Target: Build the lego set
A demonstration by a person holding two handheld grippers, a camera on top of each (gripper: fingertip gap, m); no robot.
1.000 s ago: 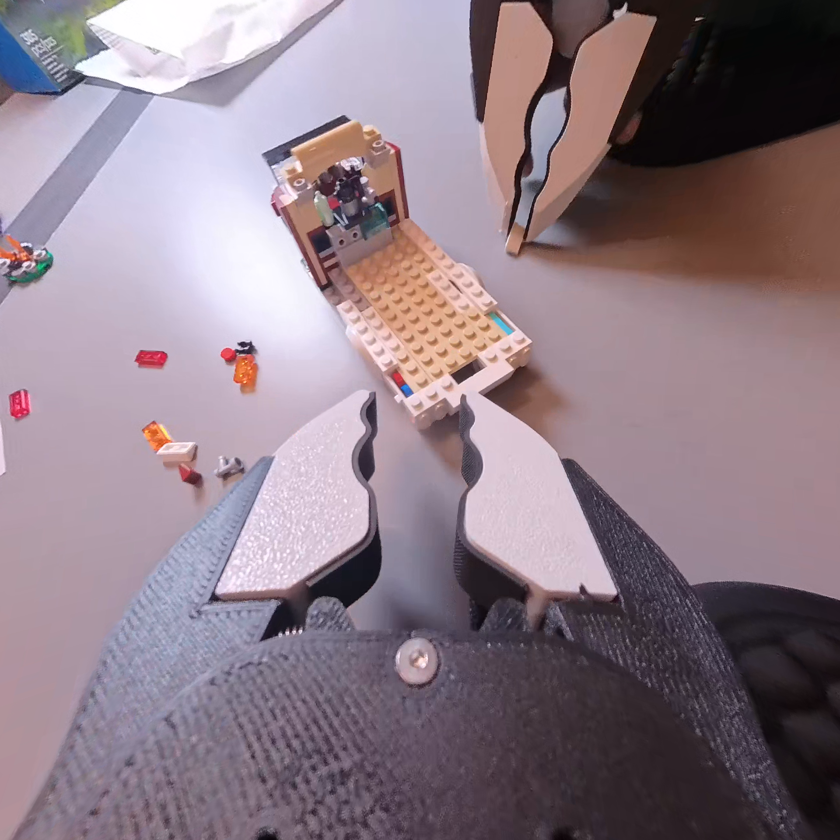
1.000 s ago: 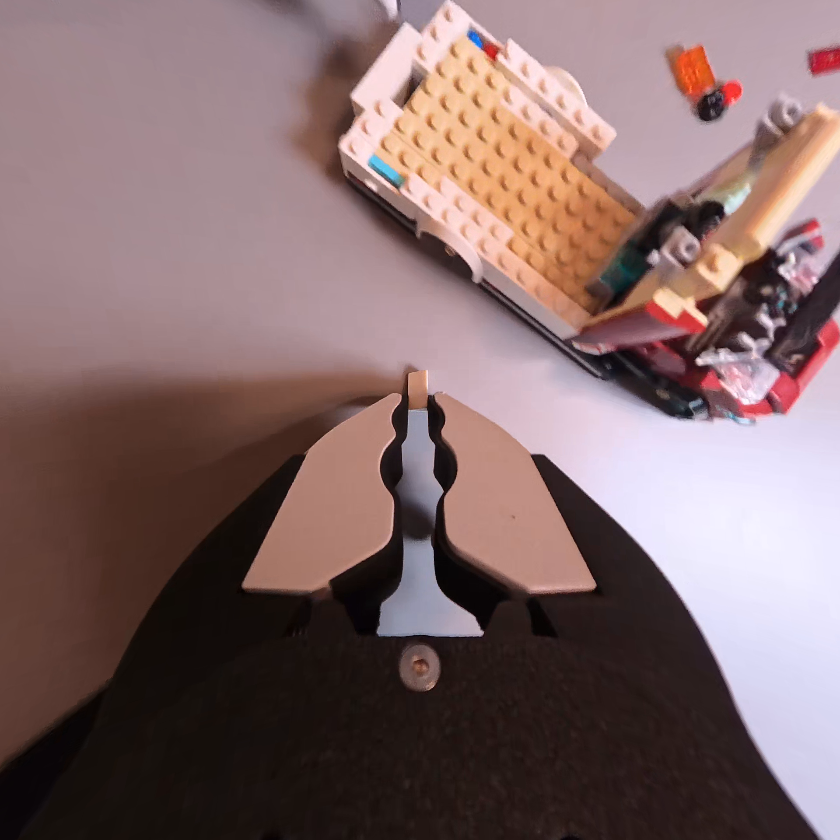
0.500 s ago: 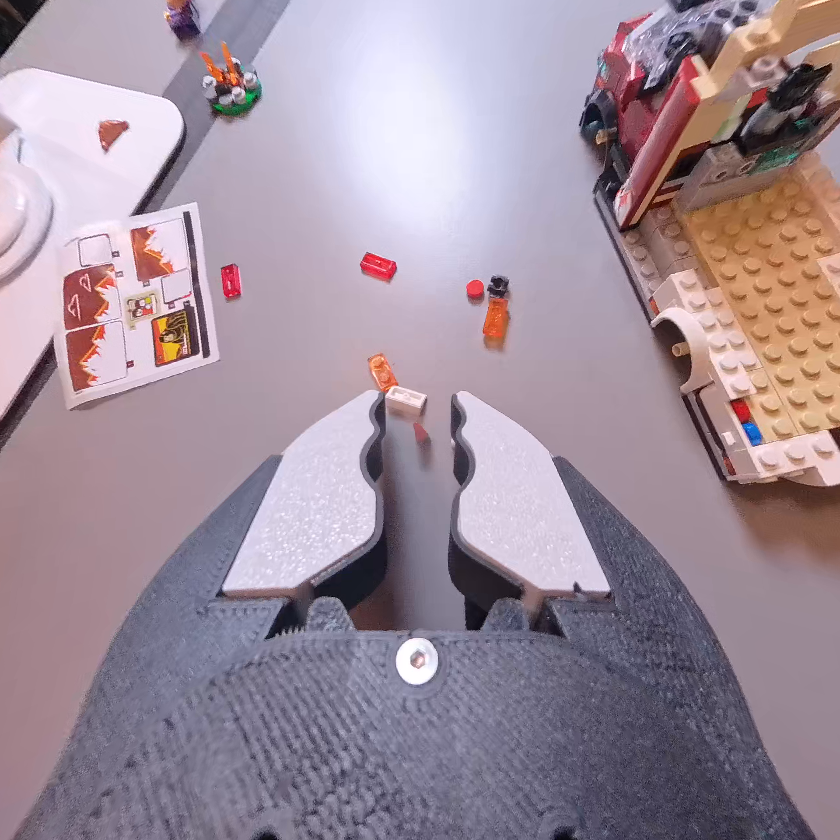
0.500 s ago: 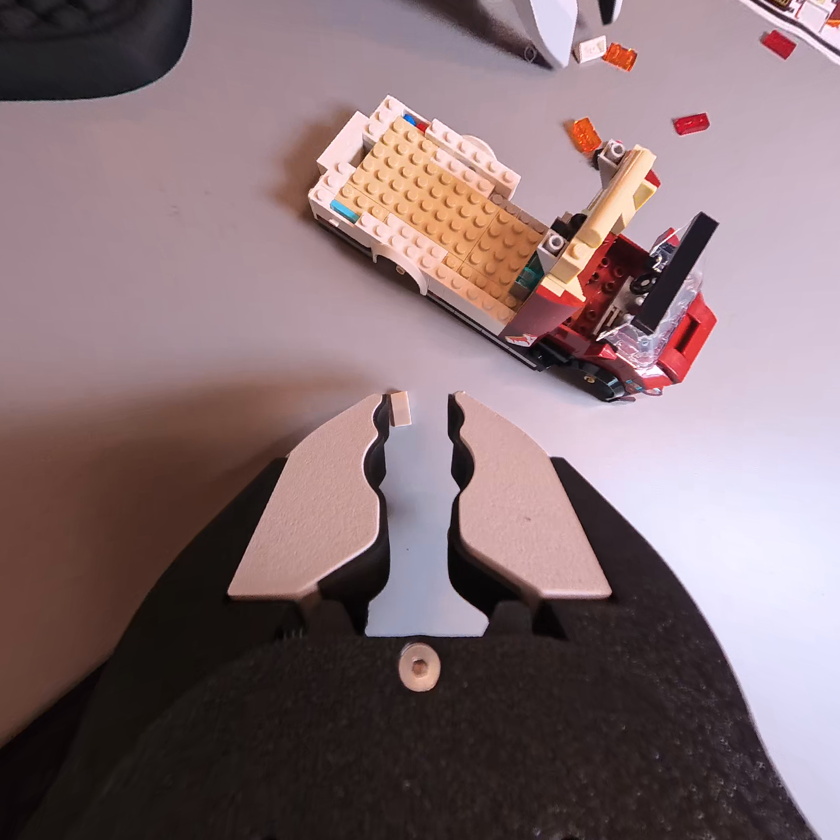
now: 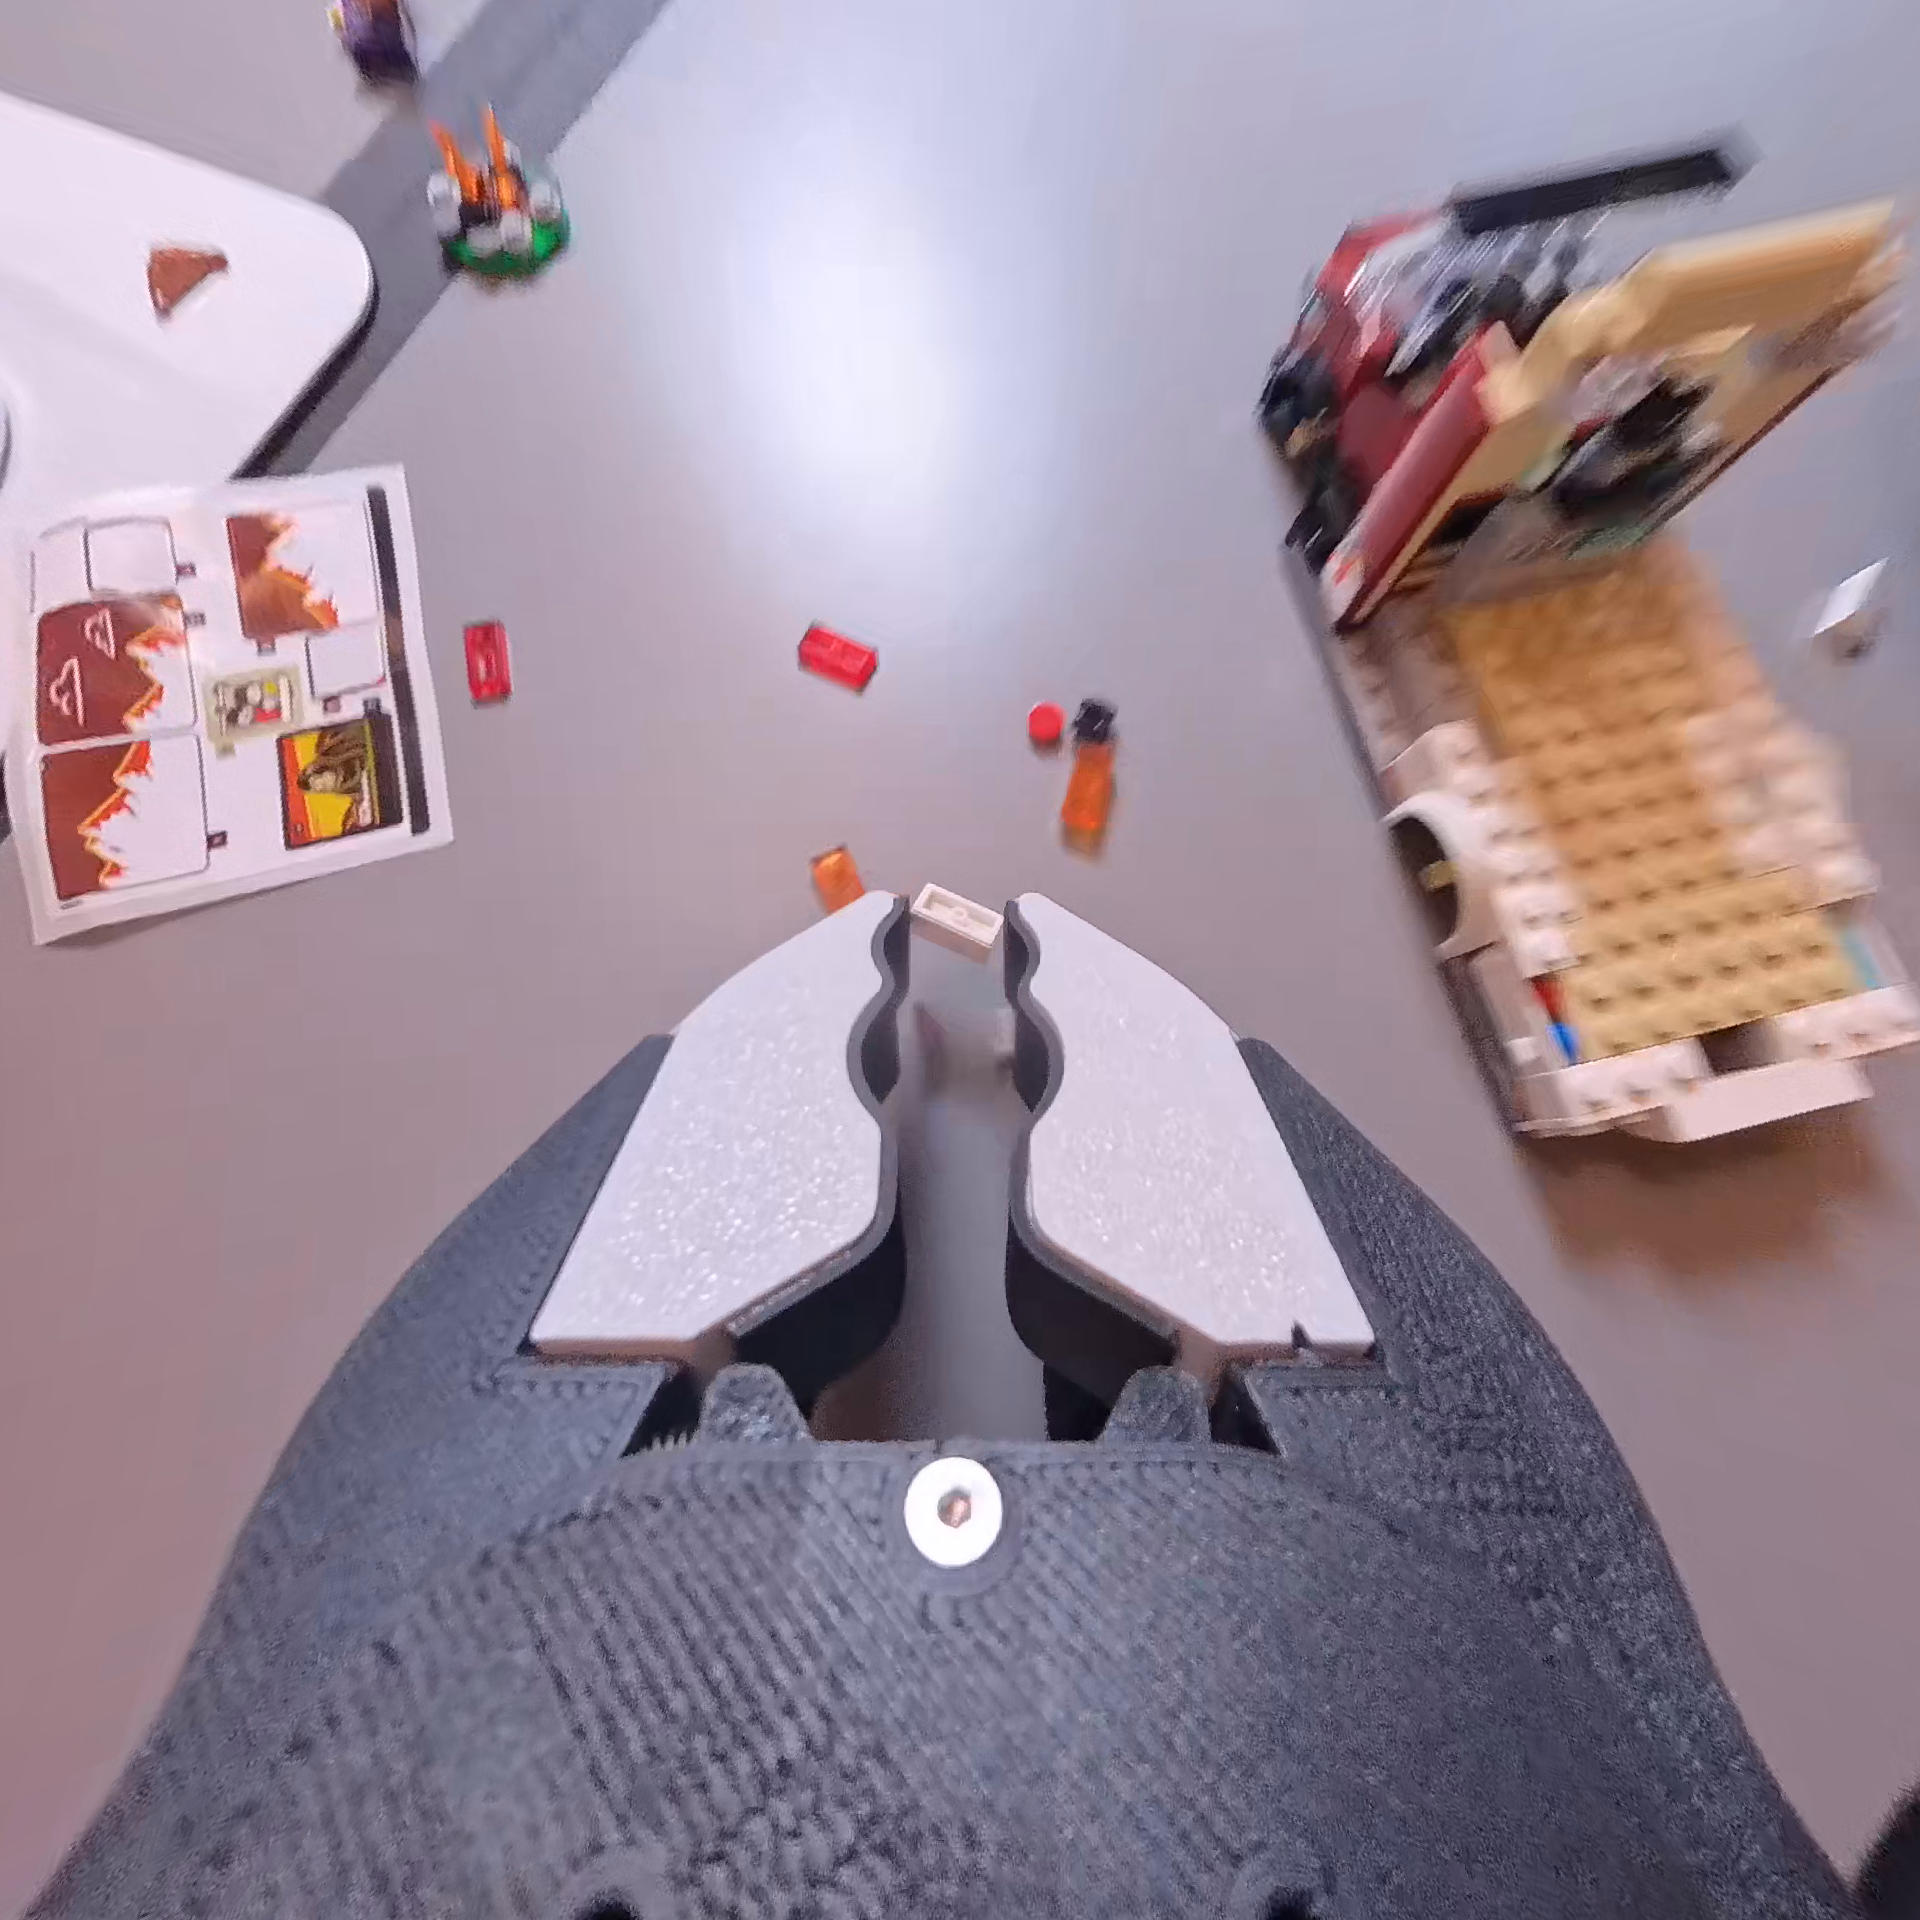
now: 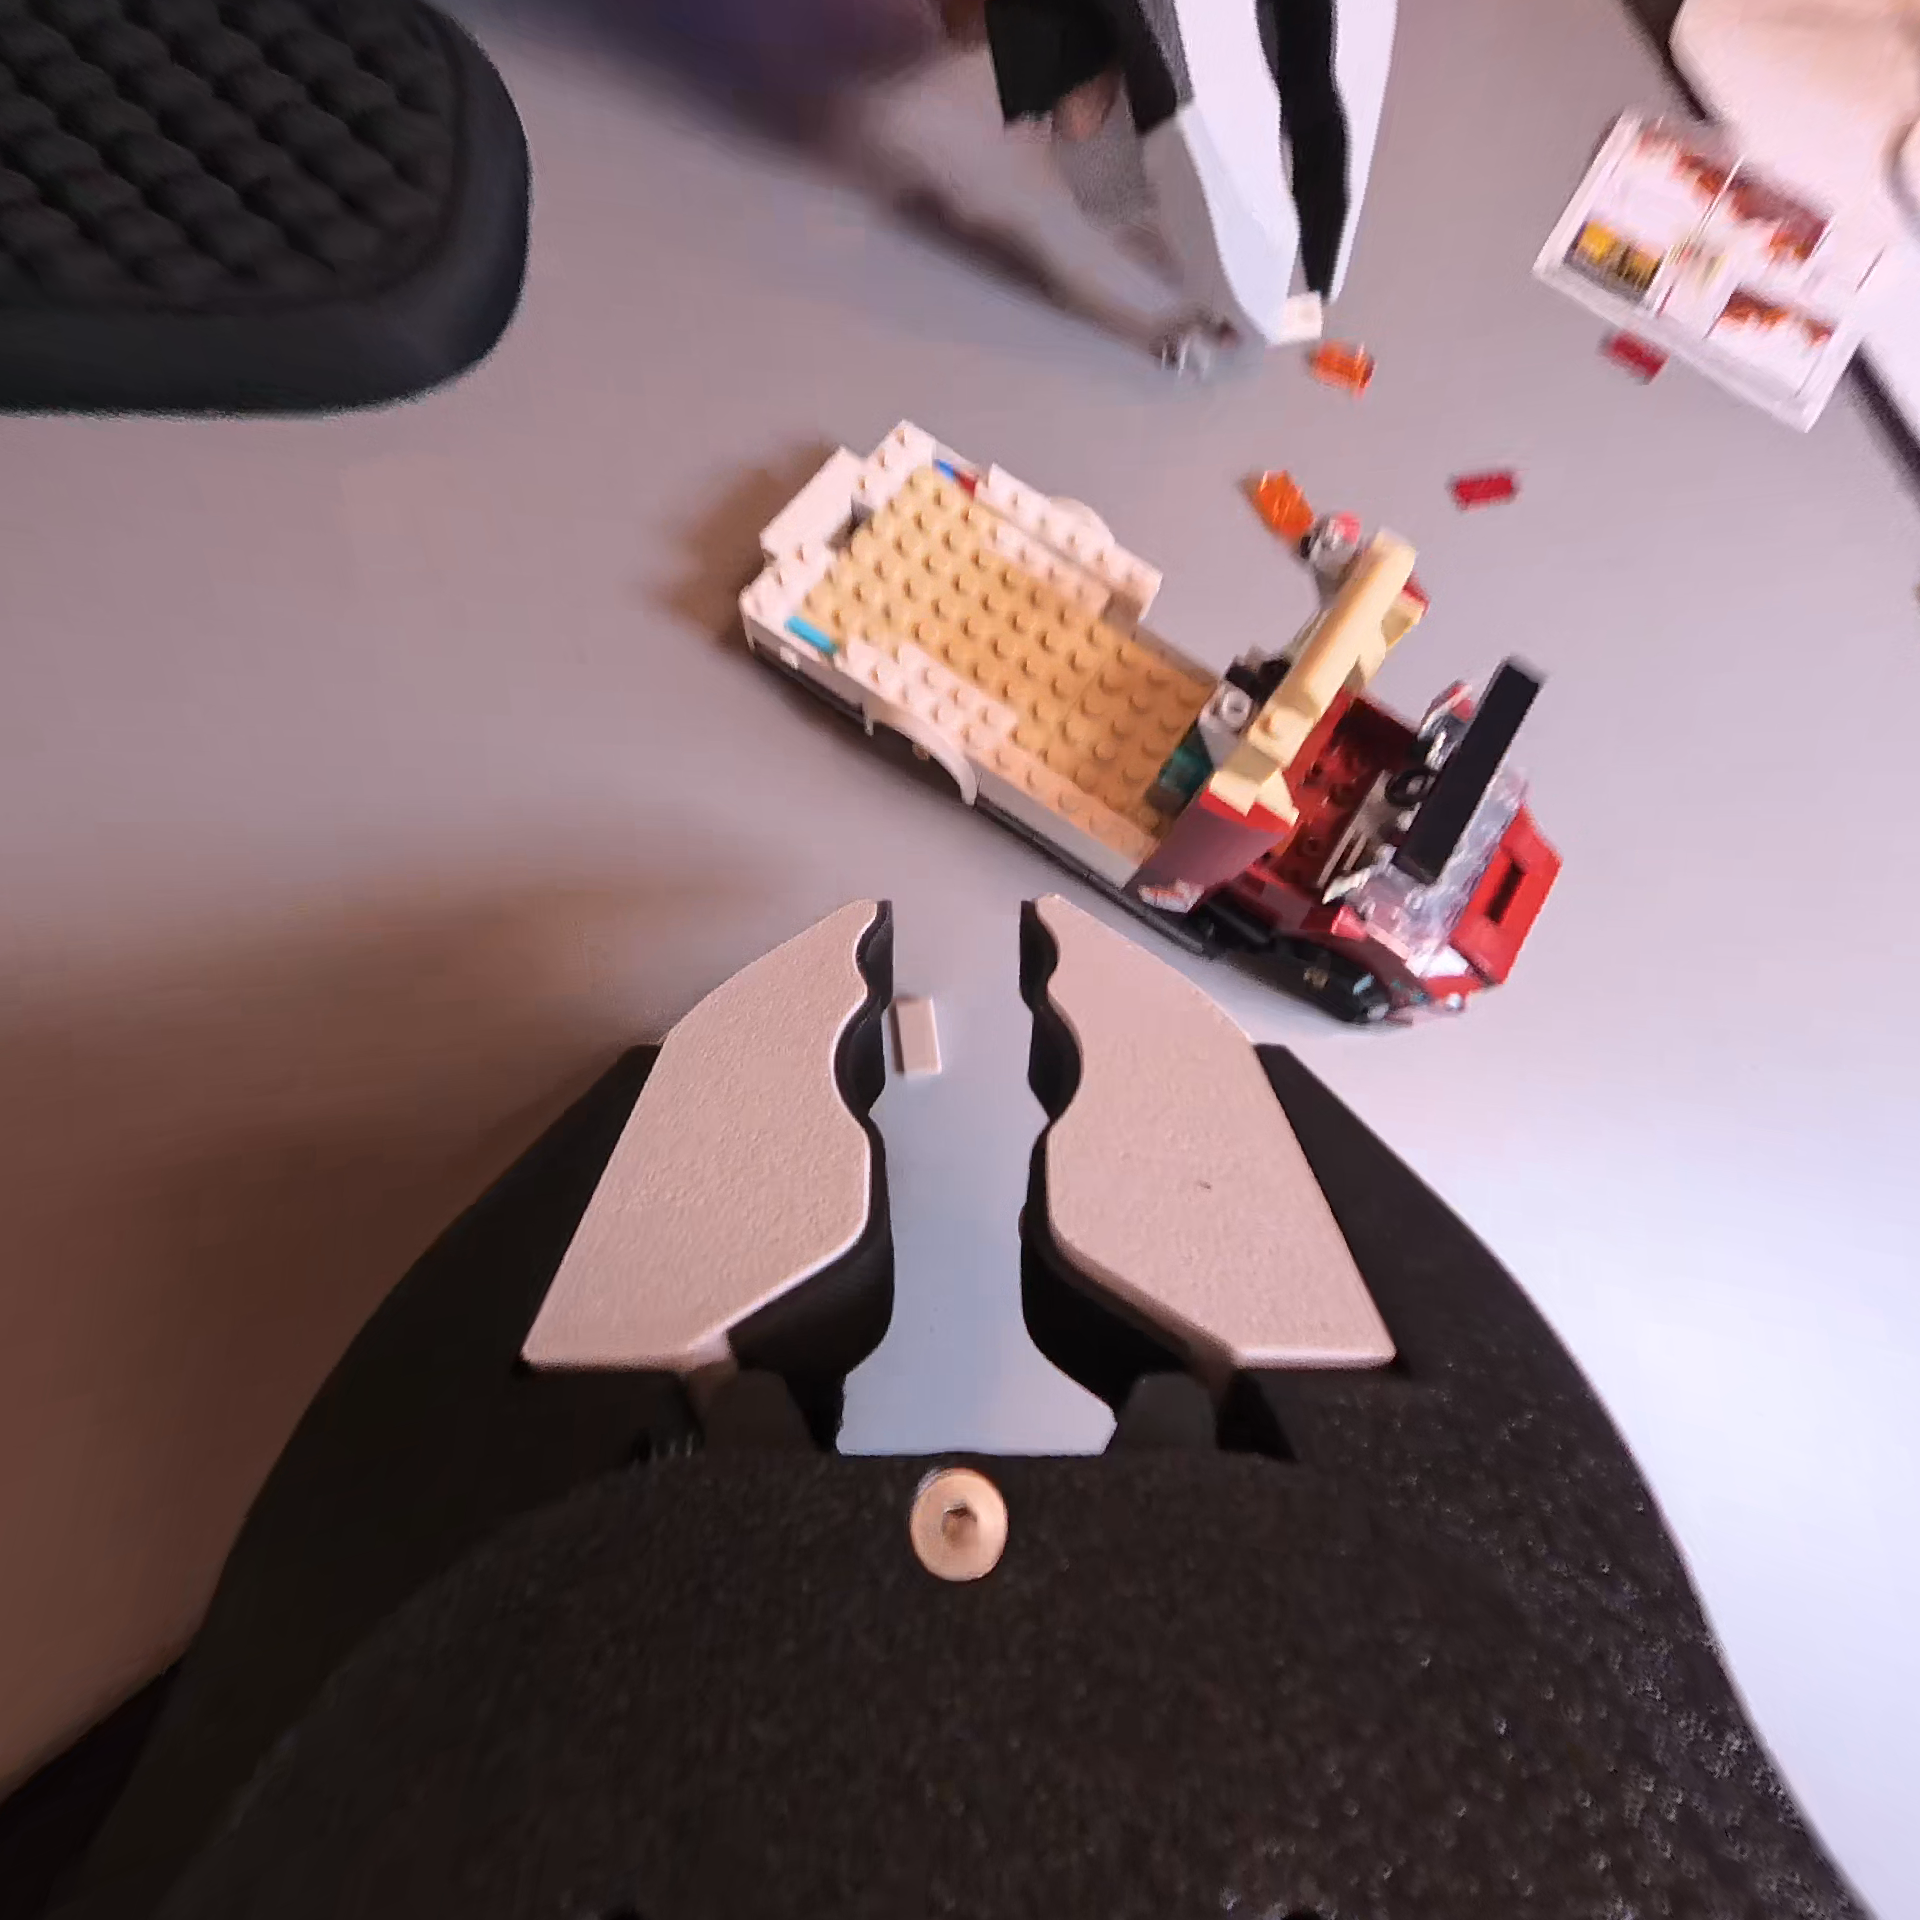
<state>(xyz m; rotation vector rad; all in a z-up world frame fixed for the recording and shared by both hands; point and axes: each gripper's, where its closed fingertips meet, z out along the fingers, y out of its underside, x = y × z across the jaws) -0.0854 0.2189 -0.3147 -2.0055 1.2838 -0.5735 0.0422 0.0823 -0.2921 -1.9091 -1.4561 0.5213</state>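
Observation:
The part-built lego truck (image 5: 1621,831), with a tan studded bed and a dark red cab, stands on the grey table and also shows in the right wrist view (image 6: 1039,665). My left gripper (image 5: 956,920) is shut on a small white brick (image 5: 956,916), left of the truck's rear. In the right wrist view it is seen beyond the truck (image 6: 1288,301) with the white brick (image 6: 1304,314) at its tips. My right gripper (image 6: 956,920) is open in front of the truck. A small tan piece (image 6: 914,1032) lies on the table between its fingers, close to the left one.
Loose red pieces (image 5: 836,657) and orange pieces (image 5: 1089,795) lie left of the truck. A sticker sheet (image 5: 229,696), a white tray (image 5: 208,343) and a small campfire build (image 5: 499,208) are further left. A black cushion (image 6: 208,187) lies at the right wrist view's upper left. Some 20 centimeters of space lies between my two pairs of fingers. Between my left fingertips and the small campfire build (image 5: 499,208) there is roughly 20 centimeters.
My left gripper swung from the truck to the loose pieces and closed on the white brick. My right gripper opened, let go of the tan piece and drew back from the truck.

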